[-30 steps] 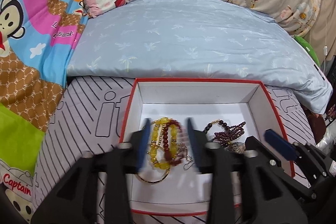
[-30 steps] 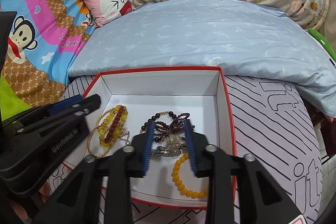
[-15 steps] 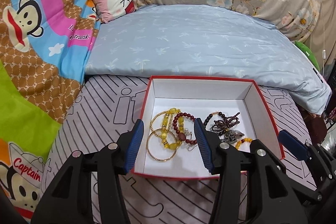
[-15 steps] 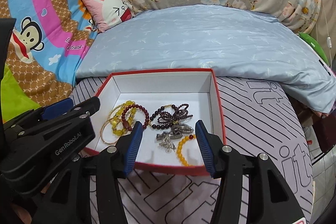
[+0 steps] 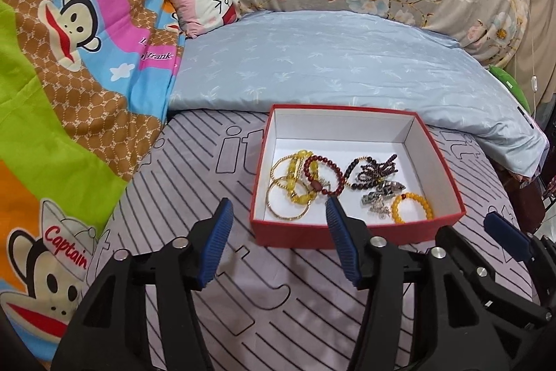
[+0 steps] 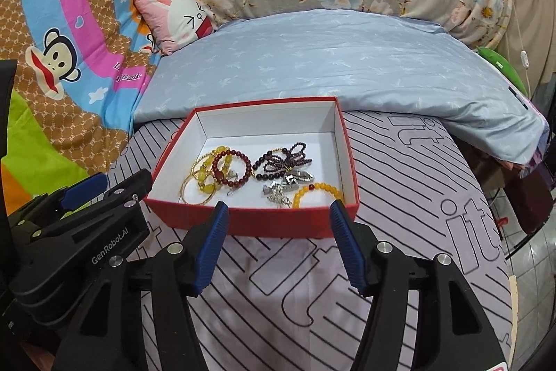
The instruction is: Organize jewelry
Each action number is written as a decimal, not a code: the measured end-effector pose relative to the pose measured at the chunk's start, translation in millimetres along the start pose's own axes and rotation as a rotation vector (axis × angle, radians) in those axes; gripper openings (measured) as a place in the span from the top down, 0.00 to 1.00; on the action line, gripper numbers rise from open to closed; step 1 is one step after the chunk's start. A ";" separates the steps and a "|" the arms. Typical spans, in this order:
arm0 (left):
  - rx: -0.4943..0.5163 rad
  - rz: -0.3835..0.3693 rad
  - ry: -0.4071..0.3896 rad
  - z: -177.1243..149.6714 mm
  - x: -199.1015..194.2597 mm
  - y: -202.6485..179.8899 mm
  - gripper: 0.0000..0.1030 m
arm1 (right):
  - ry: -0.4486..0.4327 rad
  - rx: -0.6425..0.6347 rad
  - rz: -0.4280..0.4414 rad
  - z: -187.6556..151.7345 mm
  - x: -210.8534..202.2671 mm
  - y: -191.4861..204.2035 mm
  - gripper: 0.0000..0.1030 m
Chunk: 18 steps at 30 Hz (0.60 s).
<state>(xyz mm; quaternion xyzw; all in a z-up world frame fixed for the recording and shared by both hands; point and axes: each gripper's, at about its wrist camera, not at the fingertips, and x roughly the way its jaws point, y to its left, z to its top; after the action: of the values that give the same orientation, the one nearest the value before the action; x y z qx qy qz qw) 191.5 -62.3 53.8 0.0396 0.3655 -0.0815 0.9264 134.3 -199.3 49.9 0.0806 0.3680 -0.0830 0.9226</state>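
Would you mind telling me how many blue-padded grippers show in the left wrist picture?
2. The left gripper fills the foreground, in front of the red box; the right gripper pokes in at the lower right edge, only partly visible.

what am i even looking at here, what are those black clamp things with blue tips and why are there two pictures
Those clamps are two hand-held grippers, one in each of a person's hands; no robot arm is involved. Each carries a wide-angle camera looking along its fingers, hence two pictures. One shows the left gripper, the other the right gripper. Both hold nothing, and their jaws are opening.

On the striped bedsheet sits a red box with a white inside. In it lie a gold bangle, yellow beads, a dark red bead bracelet, a purple bead cluster, a silvery piece and an orange bead bracelet.
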 end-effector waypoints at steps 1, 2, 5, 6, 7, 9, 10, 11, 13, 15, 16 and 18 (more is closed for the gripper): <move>0.001 0.002 0.000 -3.4 -2.7 0.5 0.46 | 0.000 -0.002 -0.006 -2.6 -2.1 0.3 0.41; 0.002 0.004 0.002 -6.1 -4.7 1.1 0.46 | -0.001 -0.007 -0.012 -6.5 -5.1 1.0 0.41; 0.002 0.008 0.010 -15.9 -10.9 3.4 0.46 | -0.005 -0.024 -0.035 -15.2 -12.0 4.1 0.41; 0.000 0.008 0.012 -18.7 -12.6 3.8 0.46 | -0.007 -0.029 -0.041 -18.1 -14.6 5.0 0.41; 0.000 0.009 0.014 -21.3 -14.7 3.6 0.46 | -0.007 -0.031 -0.044 -20.2 -16.3 5.3 0.41; 0.002 0.009 0.015 -26.2 -18.2 3.9 0.46 | -0.002 -0.028 -0.044 -25.1 -20.0 5.1 0.41; 0.004 0.012 0.016 -28.7 -19.9 3.7 0.46 | -0.002 -0.026 -0.046 -28.0 -21.8 4.4 0.40; 0.005 0.013 0.016 -30.9 -21.2 3.6 0.46 | -0.002 -0.026 -0.051 -30.7 -23.8 3.9 0.40; 0.006 0.013 0.019 -35.6 -24.9 3.3 0.46 | -0.002 -0.022 -0.056 -34.9 -27.4 3.3 0.39; 0.006 0.014 0.018 -37.8 -26.7 3.5 0.46 | -0.001 -0.018 -0.054 -39.7 -31.2 2.7 0.39; 0.005 0.016 0.018 -39.6 -28.2 3.9 0.44 | -0.001 -0.017 -0.056 -41.9 -33.1 2.7 0.39; 0.001 0.022 0.016 -44.6 -32.6 3.7 0.41 | -0.004 -0.019 -0.061 -44.6 -36.6 3.2 0.39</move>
<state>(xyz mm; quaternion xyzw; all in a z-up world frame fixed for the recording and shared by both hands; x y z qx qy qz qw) 138.8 -48.8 43.6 0.0446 0.3725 -0.0713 0.9242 79.1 -183.4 43.5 0.0604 0.3691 -0.1078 0.9211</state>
